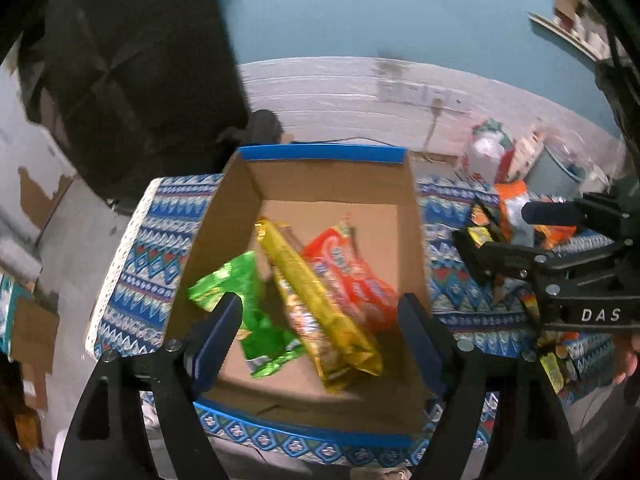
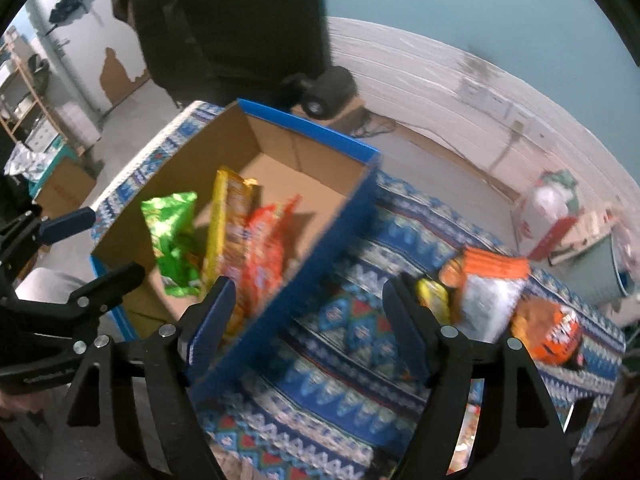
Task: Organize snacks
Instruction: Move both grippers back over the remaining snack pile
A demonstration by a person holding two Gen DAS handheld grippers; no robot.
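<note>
My left tool [image 1: 320,320] hangs over the open cardboard box [image 1: 224,216], its two blue-padded fingers [image 1: 218,340] spread wide with nothing between them — the snacks I see through the gap lie down on the box floor. Three packets are in there: a green packet [image 1: 248,300] on the left, a long yellow packet [image 1: 316,300] slanting through the middle, and an orange-red packet [image 1: 356,276] to its right, partly under the yellow one. The box has blue outer walls and sits on the worktop [image 1: 132,256], which is covered in a blue patterned cloth. My right tool [image 2: 308,320] is just to the right of the box, above its near right corner and the bare cloth beside it; its jaws also stand well apart and grip nothing. Farther right on the cloth the snacks not yet sorted lie in a loose group: an orange-topped white packet [image 2: 492,280], a small yellow packet [image 2: 432,300] just beside it, and a round orange packet [image 2: 552,332] nearer the right edge. From the left camera, the right tool shows at the right edge, over that group. Both views are somewhat blurred, so I cannot read the packet labels.
</note>
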